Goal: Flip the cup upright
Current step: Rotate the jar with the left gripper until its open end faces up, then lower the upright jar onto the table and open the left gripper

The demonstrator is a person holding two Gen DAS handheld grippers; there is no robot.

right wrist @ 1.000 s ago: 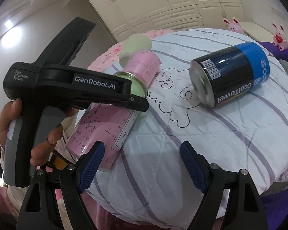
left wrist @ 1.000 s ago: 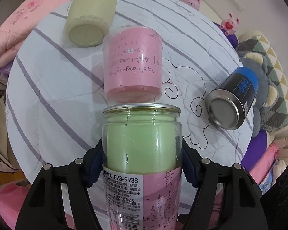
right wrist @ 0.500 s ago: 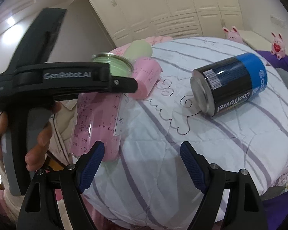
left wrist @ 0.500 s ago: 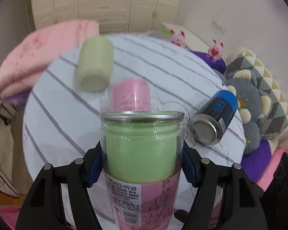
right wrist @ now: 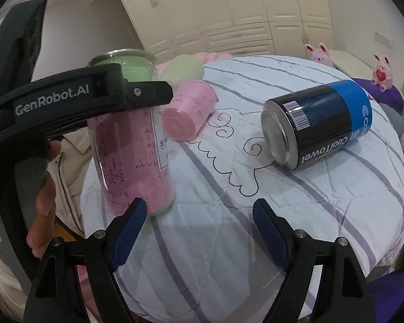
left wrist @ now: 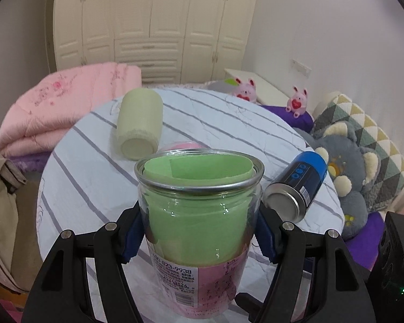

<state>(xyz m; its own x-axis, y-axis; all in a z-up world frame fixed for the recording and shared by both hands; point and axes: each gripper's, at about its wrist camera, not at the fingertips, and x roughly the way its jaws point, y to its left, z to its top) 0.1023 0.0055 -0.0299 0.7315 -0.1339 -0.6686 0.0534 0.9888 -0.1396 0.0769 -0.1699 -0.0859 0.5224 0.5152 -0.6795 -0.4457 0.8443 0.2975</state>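
My left gripper (left wrist: 199,231) is shut on a clear cup (left wrist: 199,215) lined with green and pink paper. The cup now stands nearly upright, open mouth up, at the near left edge of the round table; it also shows in the right wrist view (right wrist: 132,145). The left gripper body (right wrist: 75,102) crosses that view. My right gripper (right wrist: 200,231) is open and empty, hovering over the table's near edge to the right of the cup. I cannot tell whether the cup's base touches the cloth.
A pink cup (right wrist: 188,113) lies on its side behind the held cup. A pale green cup (left wrist: 138,126) lies on its side further back. A black and blue can (right wrist: 317,123) lies on the right. The striped tablecloth (right wrist: 323,202) covers the table. Plush toys and cushions (left wrist: 344,167) sit at the right.
My left gripper has tilted the clear cup from lying nearly flat to nearly upright, so its view swung up from the tabletop to the wardrobe. The right gripper stayed open and about still.
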